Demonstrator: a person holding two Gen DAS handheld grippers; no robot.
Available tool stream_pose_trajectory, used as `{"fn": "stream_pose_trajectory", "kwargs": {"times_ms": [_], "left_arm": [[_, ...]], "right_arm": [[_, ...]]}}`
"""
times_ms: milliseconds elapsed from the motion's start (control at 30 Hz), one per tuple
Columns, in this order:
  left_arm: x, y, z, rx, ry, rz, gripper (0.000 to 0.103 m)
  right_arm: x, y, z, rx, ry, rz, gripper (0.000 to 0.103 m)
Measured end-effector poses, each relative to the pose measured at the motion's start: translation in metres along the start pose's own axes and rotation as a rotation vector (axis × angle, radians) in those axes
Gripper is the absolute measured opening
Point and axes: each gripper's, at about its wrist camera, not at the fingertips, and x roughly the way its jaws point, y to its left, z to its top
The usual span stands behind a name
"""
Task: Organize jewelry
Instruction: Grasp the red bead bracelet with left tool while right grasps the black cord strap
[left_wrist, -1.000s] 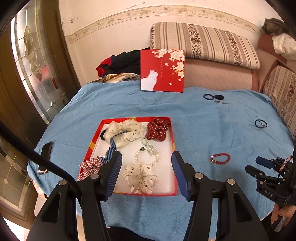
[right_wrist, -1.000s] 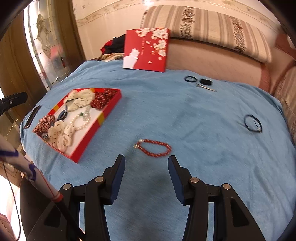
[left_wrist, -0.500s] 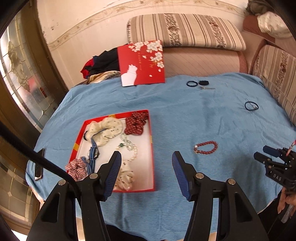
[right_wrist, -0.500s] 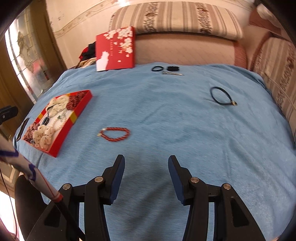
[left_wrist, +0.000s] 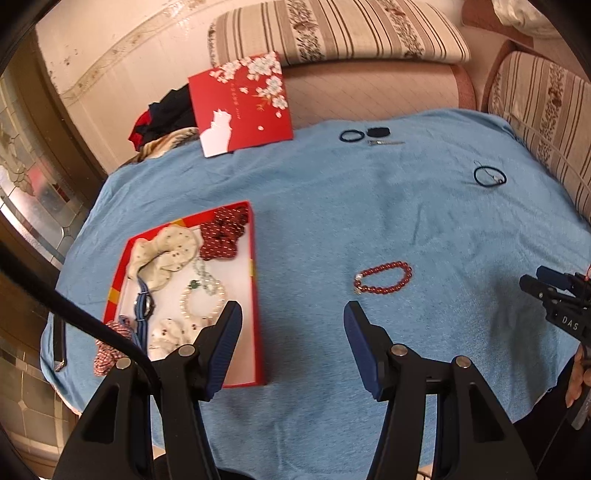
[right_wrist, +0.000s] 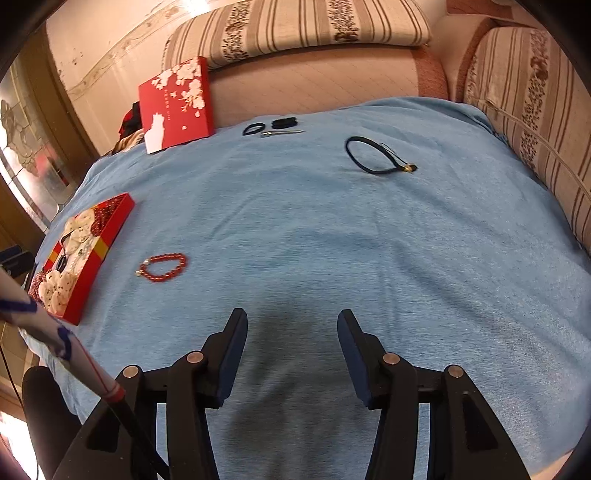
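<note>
Blue cloth (right_wrist: 332, 240) covers the whole table, and striped cushions (right_wrist: 295, 29) stand behind it by the wall. On the cloth sits a red tray (left_wrist: 256, 295) that already holds soft hair ties, a watch and a white bead bracelet (left_wrist: 201, 299). A red bead bracelet (left_wrist: 382, 277) lies alone on the cloth, to the right of the tray and apart from it. The left gripper (left_wrist: 291, 321) hangs above the cloth with its jaws partly apart and nothing between them. The right gripper (right_wrist: 291, 325) looks the same, part open and holding nothing. I think the next job is to pick up the red bracelet and put it in the tray. To do that well, a gripper should come straight down over one side of the ring and pinch the beads, not the cloth. A black cord loop (right_wrist: 373, 158) lies farther back, and a small black ring (right_wrist: 253, 129) with a metal clip (right_wrist: 280, 133) sits near the red box lid (right_wrist: 177, 103). Lots of bare cloth lies around the bracelet, so there is room to move. The tray sits near the table's front edge, so go gently there.
</note>
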Motion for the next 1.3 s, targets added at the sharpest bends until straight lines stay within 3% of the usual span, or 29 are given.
{"fn": "stream_pose_trajectory", "kwargs": {"times_ms": [367, 833, 1033, 1300], "left_arm": [[0.045, -0.016, 0.003, 0.005, 0.082, -0.043, 0.056], [0.106, -0.023, -0.003, -0.082, 0.166, -0.206, 0.056], [0.126, -0.026, 0.002, -0.102, 0.174, -0.269, 0.056], [0.145, -0.048, 0.012, -0.045, 0.168, -0.313, 0.057]], "right_arm": [[0.013, -0.026, 0.005, 0.054, 0.004, -0.018, 0.056], [0.028, -0.064, 0.033, 0.128, -0.035, -0.069, 0.06], [0.032, -0.084, 0.057, 0.213, -0.073, -0.031, 0.061], [0.037, -0.103, 0.076, 0.316, -0.116, 0.037, 0.062]]}}
